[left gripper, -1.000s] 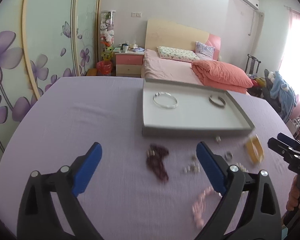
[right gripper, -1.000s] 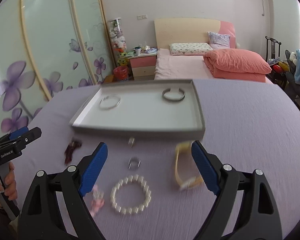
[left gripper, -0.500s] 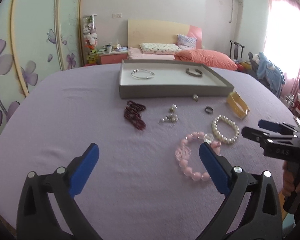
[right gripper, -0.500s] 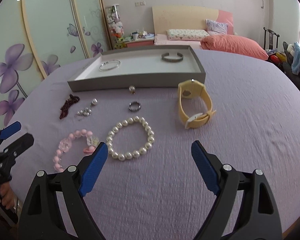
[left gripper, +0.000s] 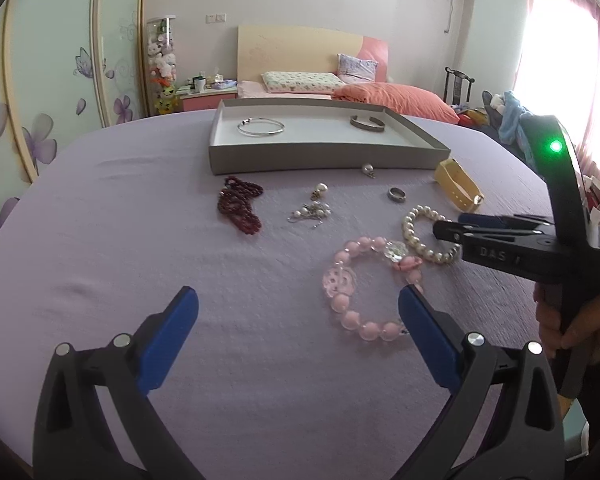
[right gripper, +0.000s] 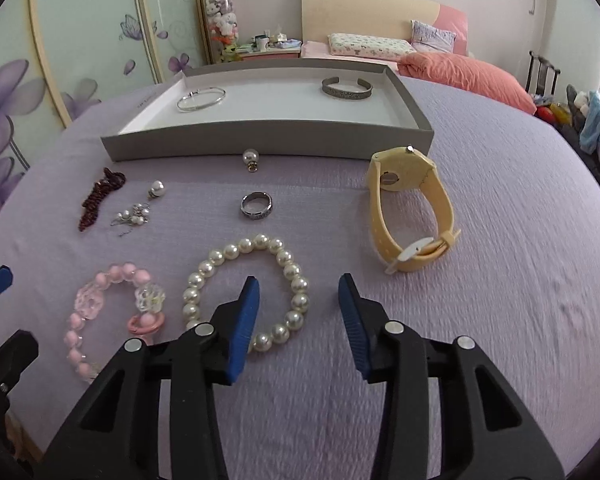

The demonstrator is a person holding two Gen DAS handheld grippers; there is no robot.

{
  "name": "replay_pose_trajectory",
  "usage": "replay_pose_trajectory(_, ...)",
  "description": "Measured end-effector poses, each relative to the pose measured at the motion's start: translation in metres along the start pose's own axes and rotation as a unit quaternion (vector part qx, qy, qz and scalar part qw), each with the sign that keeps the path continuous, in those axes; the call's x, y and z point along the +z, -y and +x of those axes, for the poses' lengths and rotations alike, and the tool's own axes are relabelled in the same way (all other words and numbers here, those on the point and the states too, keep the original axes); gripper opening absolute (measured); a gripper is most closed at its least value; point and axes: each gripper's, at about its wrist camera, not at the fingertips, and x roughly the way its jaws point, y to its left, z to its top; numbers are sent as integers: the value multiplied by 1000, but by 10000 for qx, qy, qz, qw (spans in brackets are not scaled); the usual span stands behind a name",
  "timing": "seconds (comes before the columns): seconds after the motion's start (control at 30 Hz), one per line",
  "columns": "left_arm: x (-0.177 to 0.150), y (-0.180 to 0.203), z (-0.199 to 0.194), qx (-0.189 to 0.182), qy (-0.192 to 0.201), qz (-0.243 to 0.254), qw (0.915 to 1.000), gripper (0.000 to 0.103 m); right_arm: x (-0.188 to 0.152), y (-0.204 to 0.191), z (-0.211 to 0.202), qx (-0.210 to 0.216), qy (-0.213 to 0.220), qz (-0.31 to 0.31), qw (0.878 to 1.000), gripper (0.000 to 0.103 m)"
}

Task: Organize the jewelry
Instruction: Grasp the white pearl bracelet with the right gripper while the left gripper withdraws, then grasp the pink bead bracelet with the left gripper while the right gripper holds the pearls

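Observation:
On the purple cloth lies a white pearl bracelet point(right gripper: 240, 248) point(left gripper: 414, 220). My right gripper point(right gripper: 298, 284) point(left gripper: 450, 226) hangs low over it with its jaws closing: the left finger stands inside the loop, the right finger outside, and the pads are clear of the beads between them. A pink bead bracelet point(right gripper: 128, 270) point(left gripper: 356, 246) lies just left of it, by the right finger of my left gripper point(left gripper: 296, 292), which is open and holds nothing. The grey tray point(right gripper: 260, 142) point(left gripper: 320, 158) behind holds a silver bangle point(right gripper: 201, 98) and a cuff point(right gripper: 347, 89).
A yellow watch point(right gripper: 414, 208), a steel ring point(right gripper: 257, 206), a pearl stud point(right gripper: 250, 158), pearl earrings point(right gripper: 136, 216) and dark red beads point(right gripper: 100, 196) lie loose in front of the tray. A hand point(left gripper: 580, 320) grips the right tool. A bed and wardrobe stand behind.
Both grippers have sunk toward the cloth and drawn back from the tray. The right gripper's jaws have narrowed around the pearl bracelet's right side. The left gripper stays wide.

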Motion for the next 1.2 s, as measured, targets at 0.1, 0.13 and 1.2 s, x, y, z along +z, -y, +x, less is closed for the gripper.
replay_pose_trajectory(0.1, -2, 3, 3, -35, -60, 30, 10000, 100, -2, -1, -2, 43, 27, -83, 10000, 22)
replay_pose_trajectory(0.13, -2, 4, 4, -42, -74, 37, 10000, 100, -4, 0, -4, 68, 34, -108, 9999, 18)
replay_pose_trajectory(1.2, 13, 29, 50, -17, -704, 585, 9958, 48, -9, 28, -40, 806, 302, 445, 9953, 10)
